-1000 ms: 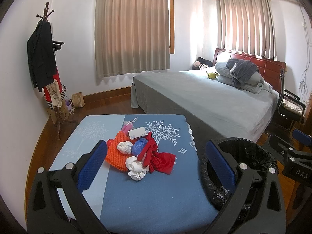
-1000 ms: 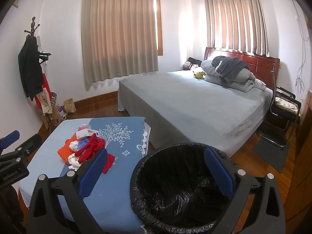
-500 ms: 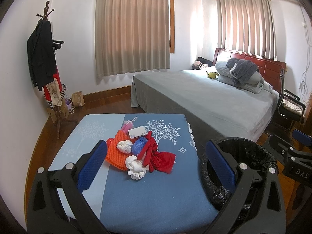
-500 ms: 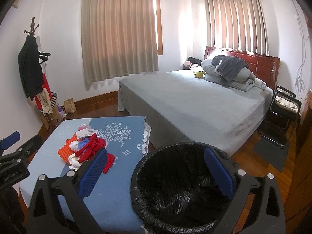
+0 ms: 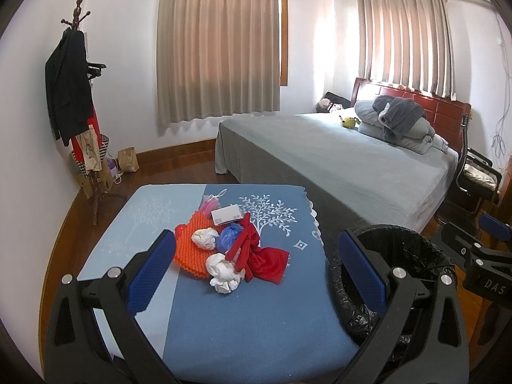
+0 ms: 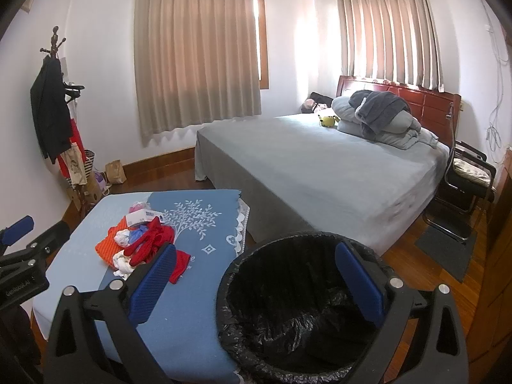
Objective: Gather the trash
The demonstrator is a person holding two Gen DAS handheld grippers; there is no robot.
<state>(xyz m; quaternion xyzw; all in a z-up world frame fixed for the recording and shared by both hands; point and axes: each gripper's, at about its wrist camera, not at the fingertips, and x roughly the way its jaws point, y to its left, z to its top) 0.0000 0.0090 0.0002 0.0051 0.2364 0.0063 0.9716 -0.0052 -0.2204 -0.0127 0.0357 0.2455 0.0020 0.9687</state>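
Two grippers, jaws spread, empty: left gripper (image 5: 254, 268), right gripper (image 6: 256, 275) | trash pile (image 5: 230, 248) on desk (image 5: 256, 320) | bin (image 6: 288, 313) beside desk

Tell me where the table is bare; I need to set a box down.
Free: the near strip of the table between the trash pile and its front edge, and the pale left side. The middle is crowded. The bin stands to the right.
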